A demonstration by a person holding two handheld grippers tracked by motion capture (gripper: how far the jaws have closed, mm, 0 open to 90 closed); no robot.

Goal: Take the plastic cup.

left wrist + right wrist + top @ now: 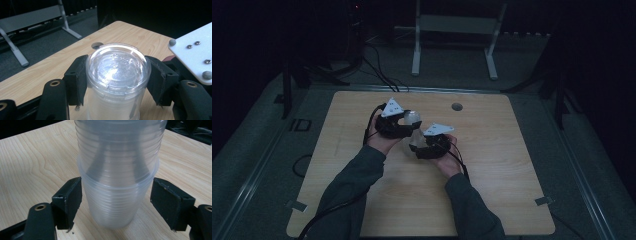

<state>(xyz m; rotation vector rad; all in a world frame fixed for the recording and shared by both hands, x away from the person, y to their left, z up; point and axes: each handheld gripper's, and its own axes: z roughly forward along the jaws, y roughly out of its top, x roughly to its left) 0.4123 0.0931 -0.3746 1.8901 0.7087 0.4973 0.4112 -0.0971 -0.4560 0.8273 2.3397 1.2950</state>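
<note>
A stack of clear plastic cups (413, 120) is held between my two grippers above the middle of the wooden table (492, 165). In the left gripper view the stack's closed end (116, 67) faces the camera, and my left gripper (116, 82) has both black pads pressed against its sides. In the right gripper view the ribbed cup walls (117, 170) rise between the jaws of my right gripper (116, 202); its left pad (71, 197) touches the cups and its right pad stands close against them. In the high view my left gripper (409, 122) and right gripper (414, 145) sit close together.
A round cable hole (456, 106) lies in the table's far part. A white metal frame (454, 30) stands on the floor beyond the table. Cables trail from both grippers toward the near edge. The room around the table is dark.
</note>
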